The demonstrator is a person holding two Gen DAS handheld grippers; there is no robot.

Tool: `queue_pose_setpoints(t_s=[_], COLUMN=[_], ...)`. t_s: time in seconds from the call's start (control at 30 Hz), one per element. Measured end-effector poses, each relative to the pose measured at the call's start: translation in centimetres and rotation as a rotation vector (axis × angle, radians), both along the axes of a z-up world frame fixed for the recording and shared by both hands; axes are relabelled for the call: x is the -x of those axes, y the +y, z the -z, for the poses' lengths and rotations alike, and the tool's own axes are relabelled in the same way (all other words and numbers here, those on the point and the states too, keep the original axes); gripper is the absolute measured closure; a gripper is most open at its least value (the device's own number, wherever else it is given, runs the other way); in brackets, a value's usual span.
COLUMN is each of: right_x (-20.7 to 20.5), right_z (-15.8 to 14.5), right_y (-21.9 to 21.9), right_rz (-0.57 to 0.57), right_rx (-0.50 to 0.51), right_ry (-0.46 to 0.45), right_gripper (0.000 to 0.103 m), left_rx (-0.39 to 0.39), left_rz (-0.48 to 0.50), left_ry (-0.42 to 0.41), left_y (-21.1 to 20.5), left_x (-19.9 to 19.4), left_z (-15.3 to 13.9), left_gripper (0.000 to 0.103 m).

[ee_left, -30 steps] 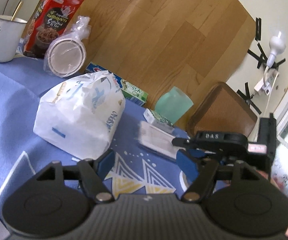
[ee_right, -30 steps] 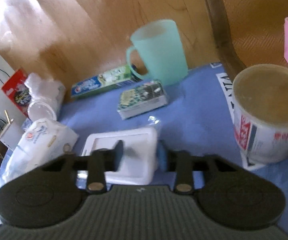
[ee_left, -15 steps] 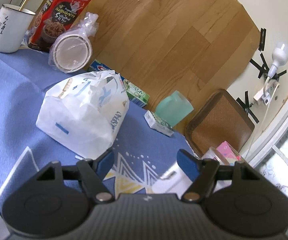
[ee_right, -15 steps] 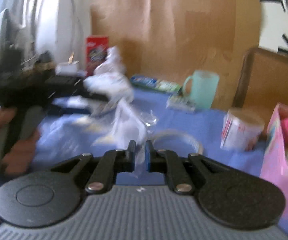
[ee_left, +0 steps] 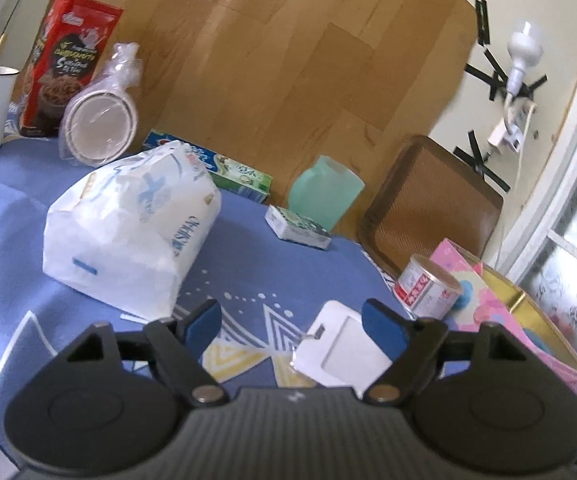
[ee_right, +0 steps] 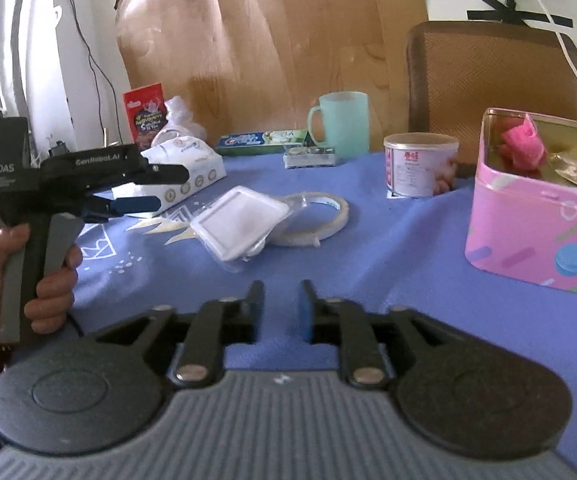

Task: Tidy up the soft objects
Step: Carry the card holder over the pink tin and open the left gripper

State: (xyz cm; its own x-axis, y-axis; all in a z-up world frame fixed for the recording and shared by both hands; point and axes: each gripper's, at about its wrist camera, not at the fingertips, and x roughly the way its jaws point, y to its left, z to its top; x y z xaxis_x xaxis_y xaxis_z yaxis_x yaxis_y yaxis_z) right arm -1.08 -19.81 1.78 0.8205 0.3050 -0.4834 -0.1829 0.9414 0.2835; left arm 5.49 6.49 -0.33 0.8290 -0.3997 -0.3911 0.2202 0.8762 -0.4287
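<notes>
Jaws opening, empty, right gripper [ee_right: 280,306], left gripper [ee_left: 291,320]

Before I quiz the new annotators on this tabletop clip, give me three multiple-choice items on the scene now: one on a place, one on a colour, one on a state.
1. Where does the flat white packet lie?
A. inside the pink tin
B. on the blue cloth, partly over the tape ring
C. on top of the tissue pack

2. What colour is the plastic mug?
A. pale green
B. red
C. black

3. What is between the jaws of the right tool?
A. the white packet
B. the round can
C. nothing

Answers:
1 B: the packet rests on the cloth, its edge over the tape ring, well apart from the pink tin.
2 A: the mug near the toothpaste box is pale green.
3 C: the jaws are opening with only cloth showing in the gap.
</notes>
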Motion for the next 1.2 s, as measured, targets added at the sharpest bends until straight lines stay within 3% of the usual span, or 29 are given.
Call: queue_pose_setpoints(t_s=[0.03, 0.3, 0.53, 0.63, 0.7, 0.8, 0.9, 1.0, 1.2], right_x=[0.1, -0.2, -3.0, -4.6, -6.0, -6.9, -5.8, -3.6, -0.1], right_z=[0.0, 0.0, -0.5, -0.7, -0.3, 0.4, -0.1, -1.0, -2.8], right_y=[0.1, 1.0, 2.8, 4.0, 4.9, 6.0, 5.3, 4.9, 2.7], right_rz=[0.001, -0.024, -0.077, -0.13, -0.163, -0.09, -0.083, -0.053, 0.105], right_rx=[0.003, 0.069, 0.161, 0.177, 0.181, 0.244, 0.209, 0.243, 0.371], right_ry=[-0.008, -0.001, 0.009, 0.001, 0.024, 0.024, -0.016, -0.11, -0.268], right_gripper=[0.062, 0.056, 0.042, 0.042, 0.042, 0.055, 0.057, 0.057, 0.058], left_rx=[-0.002, -0.015, -0.033, -0.04, -0.059, -0.109, -0.06, 0.018, -0.014], left_rz=[0.004, 0.064, 0.142, 0.125, 0.123, 0.11, 0.111, 0.139, 0.247], left_ry=[0.002, 0.046, 0.07, 0.107, 0.138, 0.131, 0.147, 0.148, 0.038], left_y=[-0.1, -0.8, -3.6, -4.2, -4.6, -5.3, -4.7, -4.9, -10.3], left_x=[0.0, -0.8, -2.0, -2.6, -2.7, -1.7, -0.9, -0.6, -0.8], left_z=[0.0, 0.0, -0.4, -0.1, 0.4, 0.4, 0.2, -0.7, -4.8], left_gripper=[0.022, 0.02, 0.021, 0.025, 0.038, 0.04, 0.04, 0.041, 0.041])
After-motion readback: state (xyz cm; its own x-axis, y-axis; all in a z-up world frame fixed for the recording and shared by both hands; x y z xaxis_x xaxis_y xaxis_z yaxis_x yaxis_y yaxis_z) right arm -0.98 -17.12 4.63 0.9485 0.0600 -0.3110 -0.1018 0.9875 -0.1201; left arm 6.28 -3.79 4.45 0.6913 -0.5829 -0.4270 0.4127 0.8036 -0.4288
